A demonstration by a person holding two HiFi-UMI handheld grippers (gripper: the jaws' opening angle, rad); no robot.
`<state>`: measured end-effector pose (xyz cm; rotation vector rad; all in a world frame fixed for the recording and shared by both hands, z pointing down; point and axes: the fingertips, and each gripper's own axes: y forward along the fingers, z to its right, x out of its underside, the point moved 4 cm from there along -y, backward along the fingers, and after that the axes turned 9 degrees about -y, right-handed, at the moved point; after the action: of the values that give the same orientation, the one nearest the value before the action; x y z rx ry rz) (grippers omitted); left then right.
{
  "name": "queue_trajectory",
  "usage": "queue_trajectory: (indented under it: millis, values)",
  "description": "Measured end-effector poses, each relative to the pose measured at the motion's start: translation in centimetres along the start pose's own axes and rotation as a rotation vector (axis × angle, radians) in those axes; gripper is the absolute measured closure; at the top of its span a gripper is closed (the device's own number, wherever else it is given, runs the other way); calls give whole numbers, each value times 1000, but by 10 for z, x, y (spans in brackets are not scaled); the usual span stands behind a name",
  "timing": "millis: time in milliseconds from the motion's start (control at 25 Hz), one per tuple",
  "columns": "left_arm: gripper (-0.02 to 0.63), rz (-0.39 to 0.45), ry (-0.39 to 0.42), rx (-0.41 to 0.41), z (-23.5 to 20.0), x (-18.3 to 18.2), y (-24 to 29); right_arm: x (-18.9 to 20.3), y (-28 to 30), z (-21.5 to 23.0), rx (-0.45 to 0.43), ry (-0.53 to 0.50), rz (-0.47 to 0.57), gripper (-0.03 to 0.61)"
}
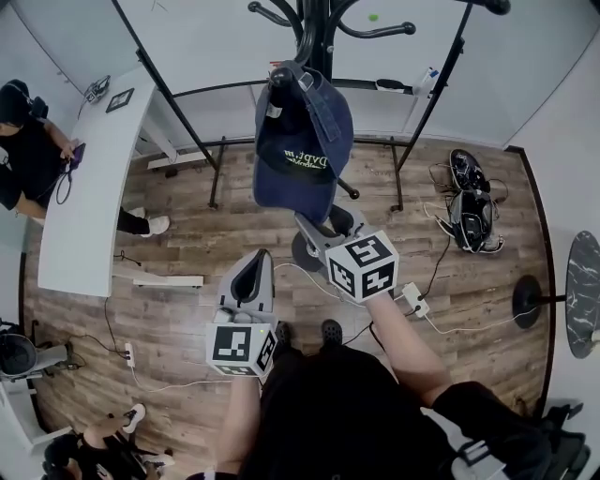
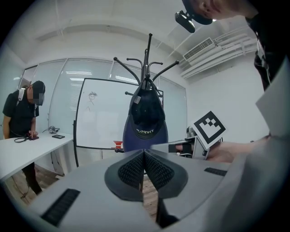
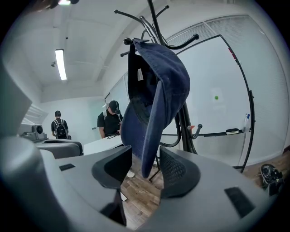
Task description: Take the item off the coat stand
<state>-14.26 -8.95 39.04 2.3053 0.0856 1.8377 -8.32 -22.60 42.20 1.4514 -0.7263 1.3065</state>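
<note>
A dark blue cap (image 1: 300,141) hangs from a hook of the black coat stand (image 1: 314,28), its brim pointing down. My right gripper (image 1: 316,228) reaches up under it. In the right gripper view the cap's brim (image 3: 152,131) hangs between the jaws of the right gripper (image 3: 145,170), which stand open with a gap on each side of the brim. My left gripper (image 1: 253,272) is held lower and to the left, apart from the cap. In its own view the left gripper (image 2: 143,168) is shut on nothing, with the cap (image 2: 146,118) straight ahead.
A long white table (image 1: 89,187) runs along the left, with a person (image 1: 23,141) at it. A black-framed whiteboard (image 1: 281,89) stands behind the stand. Shoes and cables (image 1: 469,202) lie on the wooden floor at the right. A round dark table (image 1: 583,291) is at the far right.
</note>
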Motion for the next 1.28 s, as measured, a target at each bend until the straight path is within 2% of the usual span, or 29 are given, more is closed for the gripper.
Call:
queue_trajectory:
  millis: [400, 1040, 1280]
  values:
    - [598, 9, -4, -23, 0, 0, -6, -2, -2, 3, 30, -8, -2, 489]
    - [598, 22, 0, -34, 14, 4, -14, 2, -22, 13, 48, 71, 15, 524]
    - [598, 24, 0, -49, 21, 8, -20, 3, -31, 22, 43, 153, 47, 535]
